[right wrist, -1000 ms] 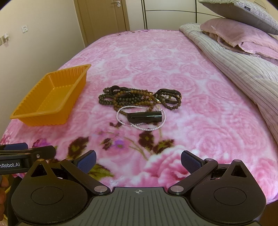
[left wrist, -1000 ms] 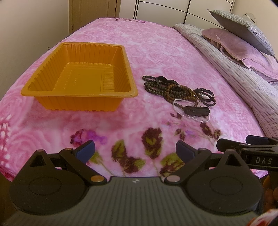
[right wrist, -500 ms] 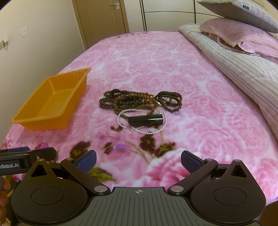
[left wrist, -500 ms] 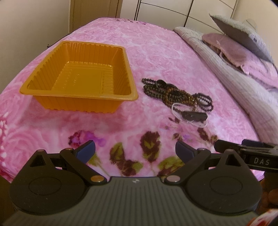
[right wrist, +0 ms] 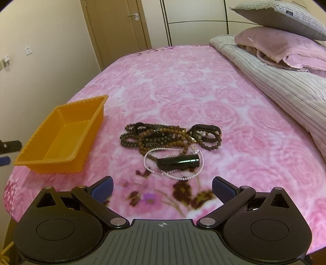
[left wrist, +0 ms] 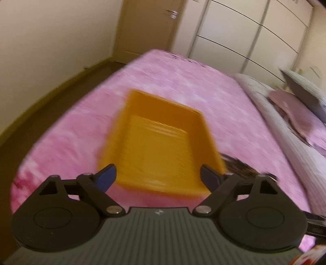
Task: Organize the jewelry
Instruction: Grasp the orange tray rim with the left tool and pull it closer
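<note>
Left gripper (left wrist: 158,177), jaws apart and just closing a little, holds nothing in front of the orange tray (left wrist: 163,142). Right gripper (right wrist: 162,186), wide open and empty, faces the bead necklaces (right wrist: 159,136) beside that tray.

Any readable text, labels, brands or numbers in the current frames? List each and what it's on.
No legible text in either view.
Tag on the grey pillow: too small to read.
Crosshair mark on the black housing, right wrist view: a symbol, no letters.
Emblem on the housing, left wrist view: blurred.
Red-and-white patch, bottom corner: blurred.
</note>
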Motion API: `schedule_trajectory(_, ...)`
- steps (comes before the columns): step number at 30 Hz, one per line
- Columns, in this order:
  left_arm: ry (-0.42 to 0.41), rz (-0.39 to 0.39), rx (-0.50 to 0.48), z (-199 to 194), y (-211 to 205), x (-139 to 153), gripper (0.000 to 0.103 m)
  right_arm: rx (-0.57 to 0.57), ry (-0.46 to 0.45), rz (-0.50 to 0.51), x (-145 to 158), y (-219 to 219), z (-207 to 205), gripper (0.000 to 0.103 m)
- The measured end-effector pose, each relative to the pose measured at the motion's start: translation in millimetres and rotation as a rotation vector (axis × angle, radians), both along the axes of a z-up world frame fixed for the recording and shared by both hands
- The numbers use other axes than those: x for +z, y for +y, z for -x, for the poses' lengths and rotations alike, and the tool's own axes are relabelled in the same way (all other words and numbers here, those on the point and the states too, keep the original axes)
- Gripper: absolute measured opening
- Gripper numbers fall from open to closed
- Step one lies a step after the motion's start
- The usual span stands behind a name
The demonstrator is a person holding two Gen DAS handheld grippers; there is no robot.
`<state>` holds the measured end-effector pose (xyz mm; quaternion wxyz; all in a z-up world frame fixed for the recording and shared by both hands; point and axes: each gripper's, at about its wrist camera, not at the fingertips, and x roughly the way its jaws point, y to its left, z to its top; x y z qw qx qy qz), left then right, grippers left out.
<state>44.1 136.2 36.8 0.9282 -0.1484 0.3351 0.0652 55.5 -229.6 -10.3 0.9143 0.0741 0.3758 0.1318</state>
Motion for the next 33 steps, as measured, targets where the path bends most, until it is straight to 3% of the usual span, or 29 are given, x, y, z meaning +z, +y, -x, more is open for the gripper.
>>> schedule_trajectory(4, 0.025, -0.016, 0.02, -21, 35, -12, 0.06, -0.001, 0.01, 0.005, -4, 9, -12, 0.103)
schedule_trajectory(8, 0.065, -0.006, -0.019, -37, 54, -31, 0.048, 0.006, 0.025, 0.02, -12, 19, -25, 0.103)
schedule_trajectory(10, 0.083, -0.002, -0.032, -42, 57, -40, 0.037, 0.009, 0.036, 0.027, -16, 24, -30, 0.103)
schedule_trajectory(19, 0.12, 0.04, -0.07, -53, 60, -62, 0.015, 0.01, 0.066, 0.049, -32, 34, -45, 0.102)
schedule_trajectory(24, 0.139, 0.057, -0.072, -57, 60, -66, 0.014, 0.007, 0.076, 0.045, -37, 33, -50, 0.102)
schedule_trajectory(27, 0.144, 0.039, -0.079, -58, 57, -65, 0.005, 0.005, 0.074, 0.045, -37, 32, -50, 0.102)
schedule_trajectory(33, 0.15, -0.06, -0.097, -58, 46, -53, 0.003, -0.013, 0.078, 0.032, -39, 24, -51, 0.102)
